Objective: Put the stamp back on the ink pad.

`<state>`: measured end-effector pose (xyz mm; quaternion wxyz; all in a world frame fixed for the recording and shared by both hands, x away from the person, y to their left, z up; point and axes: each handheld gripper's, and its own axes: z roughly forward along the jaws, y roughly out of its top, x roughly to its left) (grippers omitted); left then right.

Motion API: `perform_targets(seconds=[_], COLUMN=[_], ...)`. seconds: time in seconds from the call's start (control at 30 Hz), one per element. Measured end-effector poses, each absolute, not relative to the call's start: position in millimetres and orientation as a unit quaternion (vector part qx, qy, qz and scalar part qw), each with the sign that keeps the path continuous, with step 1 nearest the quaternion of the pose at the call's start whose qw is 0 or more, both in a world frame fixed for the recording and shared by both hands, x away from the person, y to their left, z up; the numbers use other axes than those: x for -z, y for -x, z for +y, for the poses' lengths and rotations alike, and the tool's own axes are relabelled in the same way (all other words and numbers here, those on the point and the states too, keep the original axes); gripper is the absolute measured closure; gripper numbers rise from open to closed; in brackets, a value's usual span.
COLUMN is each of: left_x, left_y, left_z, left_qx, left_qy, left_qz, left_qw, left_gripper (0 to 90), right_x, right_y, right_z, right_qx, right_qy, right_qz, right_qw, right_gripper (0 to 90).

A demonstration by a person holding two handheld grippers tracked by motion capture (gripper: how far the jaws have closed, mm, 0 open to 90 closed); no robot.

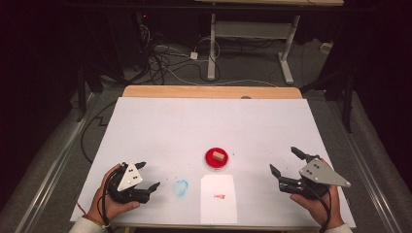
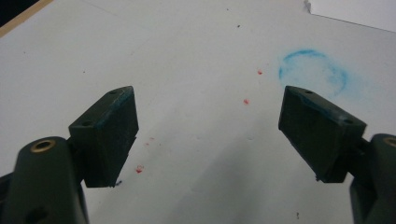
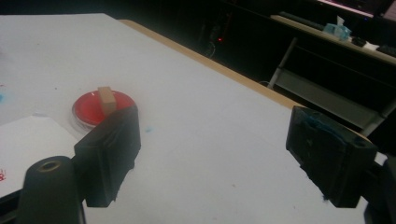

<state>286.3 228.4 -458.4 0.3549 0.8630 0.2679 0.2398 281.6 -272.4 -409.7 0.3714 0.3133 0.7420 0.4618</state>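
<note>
left gripper (image 1: 148, 175) fingers apart, right gripper (image 1: 287, 160) fingers apart, small tan block (image 1: 217, 156) upright in round red dish (image 1: 209, 157)

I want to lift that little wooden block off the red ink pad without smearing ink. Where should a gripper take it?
Grip the wooden block by its upper side faces, coming straight down from above. It stands upright on the red ink pad, so its top half is clear; low jaws would probably touch ink.

My left gripper (image 2: 208, 135) has matt black plastic pads (image 2: 112, 135), scuffed and smeared blue, over a smooth matt white sheet (image 2: 187, 56). Beyond my right gripper's (image 3: 212, 158) fingers sit a glossy red dish (image 3: 93, 109) holding a pale wooden block (image 3: 106, 99), and plain paper (image 3: 28, 144).
</note>
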Motion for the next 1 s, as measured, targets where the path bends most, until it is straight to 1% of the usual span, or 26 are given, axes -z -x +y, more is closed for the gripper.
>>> perform_targets(seconds=[0.27, 0.47, 0.87, 1.0], left_x=[459, 459, 458, 458], left_y=[-284, -283, -280, -281], left_z=[230, 230, 230, 230], left_qx=[-0.24, -0.242, -0.239, -0.24], left_qy=[-0.862, -0.863, -0.863, -0.863], left_qz=[0.269, 0.27, 0.263, 0.265], left_qw=[0.355, 0.353, 0.359, 0.356], left_gripper=[19.5, 19.5, 19.5, 19.5], right_x=[426, 438, 435, 436], right_y=[-271, -268, -264, -264], right_z=[-295, -299, -295, -295], right_qx=[-0.457, -0.442, -0.435, -0.435], right_qy=[-0.344, -0.354, -0.344, -0.345], right_qz=[0.731, 0.737, 0.732, 0.734], right_qw=[0.372, 0.37, 0.395, 0.391], right_gripper=[18.8, 18.7, 18.7, 18.7])
